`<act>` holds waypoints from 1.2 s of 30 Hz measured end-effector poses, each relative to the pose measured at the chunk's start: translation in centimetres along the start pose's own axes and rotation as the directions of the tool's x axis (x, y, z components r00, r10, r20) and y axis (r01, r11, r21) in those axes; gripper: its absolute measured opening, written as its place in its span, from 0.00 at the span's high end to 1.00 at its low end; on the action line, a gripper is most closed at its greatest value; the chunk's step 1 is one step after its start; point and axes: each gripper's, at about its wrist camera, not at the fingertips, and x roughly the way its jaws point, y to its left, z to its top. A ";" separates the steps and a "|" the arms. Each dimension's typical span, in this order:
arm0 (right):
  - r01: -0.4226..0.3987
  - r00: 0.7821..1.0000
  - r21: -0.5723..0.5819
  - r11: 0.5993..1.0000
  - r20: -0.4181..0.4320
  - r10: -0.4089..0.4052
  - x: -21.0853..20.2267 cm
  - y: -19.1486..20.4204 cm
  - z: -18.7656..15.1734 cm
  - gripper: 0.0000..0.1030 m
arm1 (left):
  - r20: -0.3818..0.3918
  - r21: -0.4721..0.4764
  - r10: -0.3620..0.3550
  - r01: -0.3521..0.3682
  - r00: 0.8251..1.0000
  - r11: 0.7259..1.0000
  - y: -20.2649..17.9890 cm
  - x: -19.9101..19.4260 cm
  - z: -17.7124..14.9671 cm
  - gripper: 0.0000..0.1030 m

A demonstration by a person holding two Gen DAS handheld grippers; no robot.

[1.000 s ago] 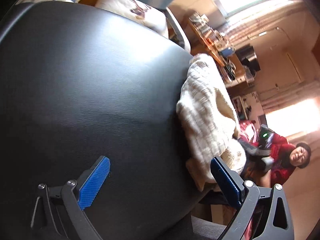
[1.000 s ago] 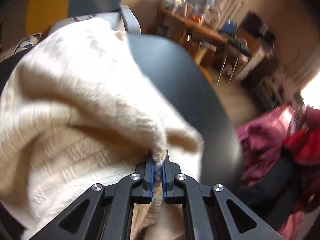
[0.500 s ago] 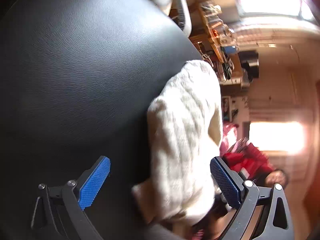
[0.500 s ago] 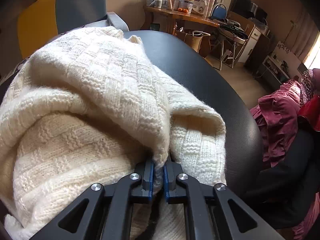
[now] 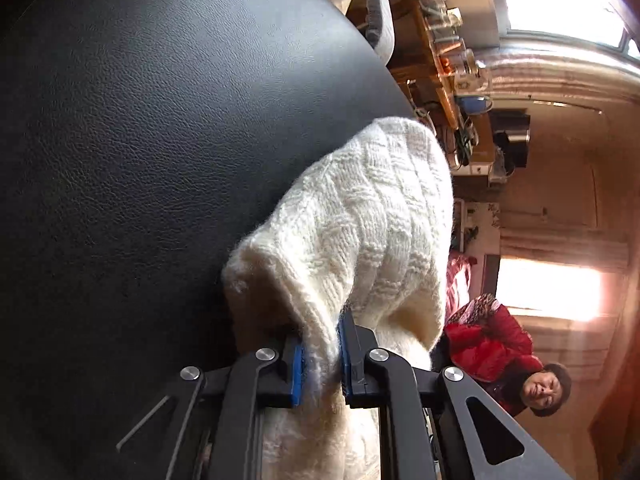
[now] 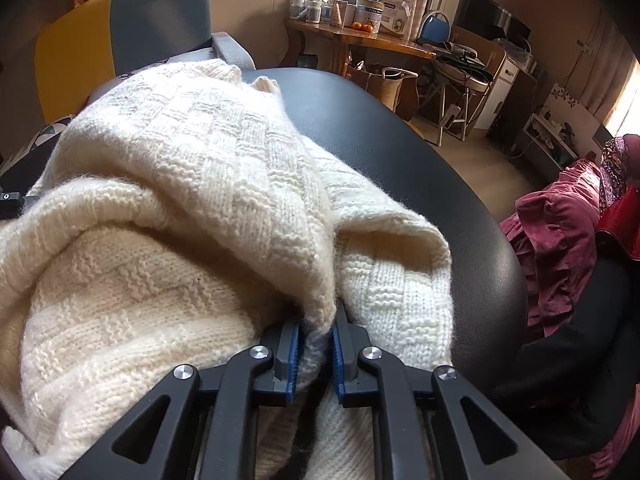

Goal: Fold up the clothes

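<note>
On the black padded table (image 6: 420, 152) in a cluttered room, we have both the left gripper (image 5: 320, 354) and right gripper (image 6: 314, 354) pinching the bunched cream sweater (image 6: 192, 184), so folding looks barely started.

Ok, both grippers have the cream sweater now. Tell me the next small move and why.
Probably lift both grippers together and draw them apart to spread the fabric. The left gripper and right gripper are each shut on an edge of the cream sweater, which lies bunched in thick folds on the black table, too crumpled to fold cleanly.
</note>
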 end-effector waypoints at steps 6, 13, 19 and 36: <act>-0.031 0.999 -0.024 0.999 0.014 0.031 -1.8 1.2 0.3 0.86 | 0.131 0.216 -0.079 0.050 0.988 0.975 -6.0 -6.3 -1.3 0.89; -0.082 0.997 0.030 0.996 0.010 0.081 -1.2 2.1 -1.7 0.78 | -0.003 0.576 -0.038 0.033 0.999 0.817 -13.1 -5.8 -11.2 0.89; -0.152 0.988 0.185 0.971 -0.011 0.157 -0.4 -0.9 -2.2 0.62 | -0.184 0.578 0.055 0.062 0.981 0.814 -8.5 -1.0 -17.0 0.87; -0.221 0.937 -0.092 0.971 0.257 0.237 -14.9 6.1 0.5 0.49 | 0.022 0.190 0.019 -0.023 1.000 0.982 6.6 -9.6 -9.7 0.55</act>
